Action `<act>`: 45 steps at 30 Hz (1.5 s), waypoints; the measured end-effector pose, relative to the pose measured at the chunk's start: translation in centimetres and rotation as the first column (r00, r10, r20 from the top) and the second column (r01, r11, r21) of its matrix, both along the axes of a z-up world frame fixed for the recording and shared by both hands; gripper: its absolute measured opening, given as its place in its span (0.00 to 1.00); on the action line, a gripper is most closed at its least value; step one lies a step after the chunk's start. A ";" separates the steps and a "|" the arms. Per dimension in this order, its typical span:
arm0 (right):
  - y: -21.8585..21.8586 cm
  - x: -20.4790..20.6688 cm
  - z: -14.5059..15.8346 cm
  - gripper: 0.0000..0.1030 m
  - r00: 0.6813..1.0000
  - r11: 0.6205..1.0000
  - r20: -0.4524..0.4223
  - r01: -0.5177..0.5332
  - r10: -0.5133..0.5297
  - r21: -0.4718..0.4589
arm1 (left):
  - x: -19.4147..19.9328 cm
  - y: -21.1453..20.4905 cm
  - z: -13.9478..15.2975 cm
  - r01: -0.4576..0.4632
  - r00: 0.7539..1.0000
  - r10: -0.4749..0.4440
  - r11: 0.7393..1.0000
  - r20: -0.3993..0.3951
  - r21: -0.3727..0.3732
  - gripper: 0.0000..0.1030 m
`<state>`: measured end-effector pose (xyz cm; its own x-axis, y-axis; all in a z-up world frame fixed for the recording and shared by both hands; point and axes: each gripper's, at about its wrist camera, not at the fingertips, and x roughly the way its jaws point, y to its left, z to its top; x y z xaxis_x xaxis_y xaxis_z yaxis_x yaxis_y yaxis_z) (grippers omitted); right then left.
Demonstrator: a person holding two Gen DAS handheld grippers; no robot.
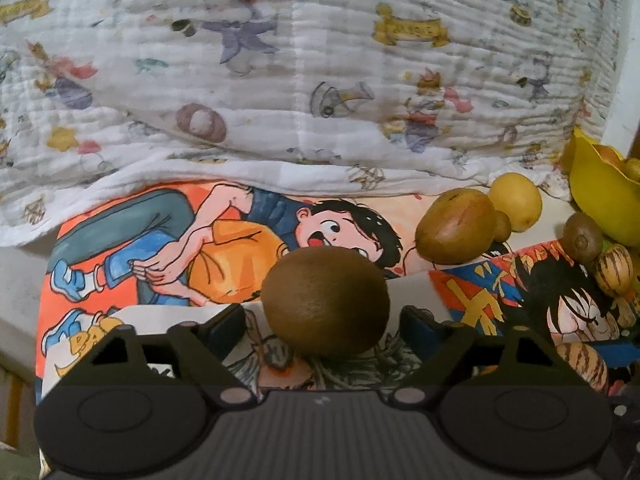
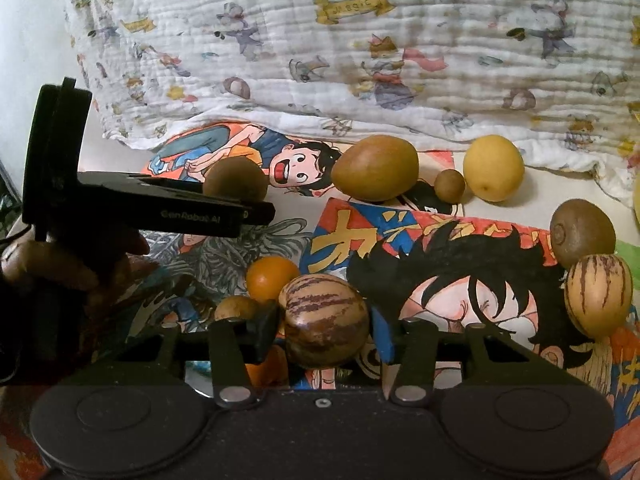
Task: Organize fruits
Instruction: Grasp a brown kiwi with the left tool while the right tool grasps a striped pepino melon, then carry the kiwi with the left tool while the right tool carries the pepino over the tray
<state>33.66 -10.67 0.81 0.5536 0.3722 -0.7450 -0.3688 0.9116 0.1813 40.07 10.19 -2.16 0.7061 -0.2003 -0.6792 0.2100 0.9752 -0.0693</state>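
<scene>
Fruit lies scattered over cartoon posters (image 2: pixel 424 240) on the counter, with a printed quilt (image 1: pixel 280 60) bunched along the far side. My left tongs (image 1: pixel 326 320) stand spread, and a brown kiwi (image 1: pixel 326 304) sits between the fingers; I see a gap on either side of it, so I do not read it as clamped. My right tongs (image 2: pixel 328 330) have a striped pepino melon (image 2: pixel 324 322) between them, the left finger just beside it, but I cannot tell whether they grip it. In the right view, a small orange (image 2: pixel 272 278) and a tan fruit (image 2: pixel 236 307) crowd close on the left of that melon, and the left gripper's body crosses the frame there, marked "GenRobot AI" as far as I can read it. Further back I count one large green-brown mango (image 2: pixel 376 168), one small round brown fruit (image 2: pixel 450 185) just beside it, and one yellow lemon-like fruit (image 2: pixel 493 168) near the quilt's edge. To the right a second kiwi (image 2: pixel 582 232) touches a second striped melon (image 2: pixel 598 294). That makes two kiwis, two striped melons that I can see whole, one orange. In the left view a yellow bowl (image 1: pixel 600 204) stands at the right edge with fruit inside it. The quilt print carries a yellow banner (image 2: pixel 350 8) that seems to read "MAGIC"; the poster shows large yellow Japanese characters.
</scene>
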 end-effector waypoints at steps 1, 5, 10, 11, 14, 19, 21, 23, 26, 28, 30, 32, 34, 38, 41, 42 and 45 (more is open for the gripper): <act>0.0 0.0 0.0 0.49 1.000 1.000 0.000 0.003 -0.003 0.002 | 0.0 -0.1 0.0 -0.002 1.000 0.002 1.000 0.005 0.006 0.79; -0.3 -0.2 -0.1 0.49 1.000 1.000 0.004 0.021 -0.021 0.019 | 0.0 0.0 0.1 -0.003 1.000 0.003 1.000 0.017 -0.002 0.66; -0.6 -0.6 -0.1 0.49 0.999 0.999 0.014 0.035 -0.035 0.039 | -0.3 0.2 0.3 -0.016 1.000 0.016 1.000 0.009 -0.024 0.64; -0.6 -0.6 0.0 0.48 0.999 0.998 0.017 0.036 -0.037 0.043 | -0.5 0.2 0.3 -0.019 1.000 0.019 0.999 0.004 -0.037 0.64; -0.8 -1.0 0.4 0.48 0.999 0.998 0.036 0.035 -0.037 0.051 | -1.4 0.1 0.8 -0.022 1.000 0.022 0.998 -0.005 -0.053 0.64; -1.2 -1.8 1.4 0.48 0.997 0.997 0.064 0.028 -0.032 0.067 | -3.6 -0.3 2.0 -0.026 1.000 0.026 0.997 0.007 -0.074 0.64; -1.4 -2.3 1.7 0.47 0.997 0.997 0.072 0.022 -0.027 0.072 | -4.6 -0.4 2.5 -0.028 1.000 0.029 0.995 0.011 -0.091 0.64; -1.5 -2.8 1.8 0.47 0.997 0.997 0.081 0.014 -0.019 0.072 | -5.7 -0.5 3.0 -0.032 0.999 0.034 0.995 0.017 -0.099 0.64; -1.8 -3.5 1.9 0.47 0.996 0.997 0.083 0.011 -0.017 0.079 | -7.5 -0.7 3.5 -0.044 0.999 0.047 0.992 0.022 -0.121 0.64; -2.0 -4.2 2.1 0.47 0.996 0.996 0.087 0.007 -0.015 0.087 | -8.8 -0.8 3.9 -0.051 0.998 0.055 0.990 0.028 -0.134 0.64; -2.3 -5.0 2.5 0.47 0.996 0.996 0.093 0.001 -0.010 0.093 | -10.1 -0.9 4.2 -0.056 0.997 0.061 0.989 0.035 -0.139 0.64; -2.6 -5.8 2.8 0.47 0.995 0.995 0.101 -0.010 0.001 0.096 | -11.5 -1.2 4.4 -0.057 0.997 0.064 0.988 0.042 -0.143 0.64; -2.8 -6.7 3.0 0.47 0.994 0.995 0.106 -0.022 0.012 0.094 | -12.7 -1.5 4.5 -0.060 0.997 0.067 0.987 0.042 -0.150 0.64; -3.7 -8.4 3.0 0.47 0.995 0.996 0.099 -0.024 0.015 0.085 | -14.6 -2.0 4.4 -0.061 0.997 0.067 0.985 0.035 -0.159 0.64; -4.8 -9.5 2.7 0.47 0.996 0.997 0.084 -0.009 0.002 0.079 | -15.9 -2.6 4.1 -0.052 0.998 0.057 0.987 0.029 -0.152 0.64; -5.1 -9.8 2.7 0.47 0.997 0.997 0.080 -0.004 -0.002 0.076 | -16.3 -2.9 4.0 -0.046 0.998 0.051 0.987 0.027 -0.152 0.64; -6.1 -10.6 2.3 0.47 0.997 0.998 0.076 0.011 -0.015 0.063 | -17.3 -3.7 3.7 -0.032 0.999 0.036 0.988 0.022 -0.154 0.64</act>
<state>23.05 -16.72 3.15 0.6130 0.4089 -0.6761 -0.3718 0.9043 0.2098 22.78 6.47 1.58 0.7302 -0.2765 -0.6248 0.1802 0.9600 -0.2143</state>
